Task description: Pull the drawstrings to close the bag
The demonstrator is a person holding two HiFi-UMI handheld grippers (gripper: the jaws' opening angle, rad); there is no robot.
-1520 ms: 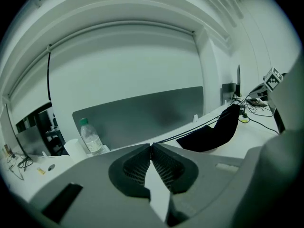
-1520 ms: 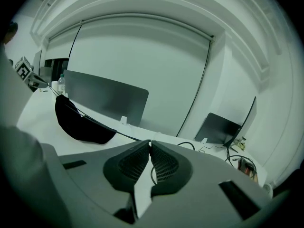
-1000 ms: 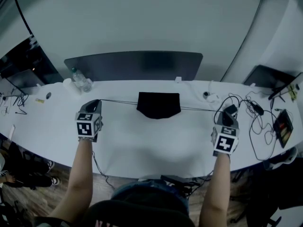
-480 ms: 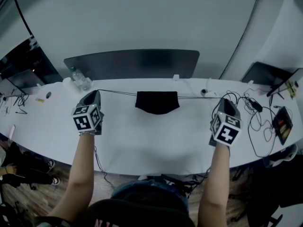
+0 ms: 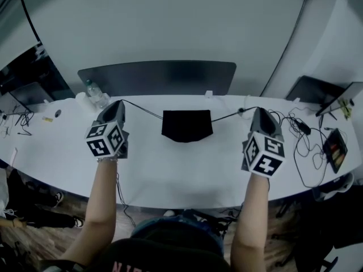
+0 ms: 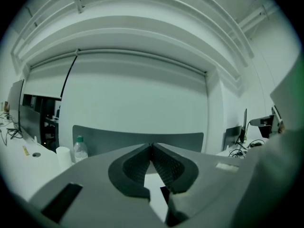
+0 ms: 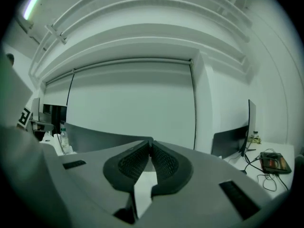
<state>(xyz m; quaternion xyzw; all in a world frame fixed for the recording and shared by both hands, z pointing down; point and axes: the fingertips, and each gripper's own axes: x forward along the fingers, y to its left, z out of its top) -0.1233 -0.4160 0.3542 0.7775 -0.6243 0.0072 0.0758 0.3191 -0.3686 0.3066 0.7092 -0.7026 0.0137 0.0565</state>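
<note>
A black drawstring bag [image 5: 187, 126] lies flat on the white table [image 5: 181, 169], in the middle near its far edge. A thin black drawstring [image 5: 144, 110] runs from the bag's top left corner up to my left gripper [image 5: 119, 103]. A second drawstring [image 5: 229, 116] runs from the top right corner to my right gripper [image 5: 258, 111]. Both grippers hang above the table, tilted up at the wall, each shut on its string. In the left gripper view the jaws [image 6: 152, 147] meet at the tips; in the right gripper view the jaws [image 7: 151, 143] do too. Neither gripper view shows the strings.
A dark grey partition [image 5: 159, 77] stands behind the bag. A water bottle [image 5: 96, 94] and a paper cup [image 5: 81, 98] sit at the far left. Tangled cables [image 5: 300, 137] and a small device [image 5: 333, 146] lie at the right. Dark monitors stand at both ends of the table.
Both grippers have risen off the table and tilted up. The right one has moved left toward the bag. The strings, once one flat line, now slope up from the bag's corners.
</note>
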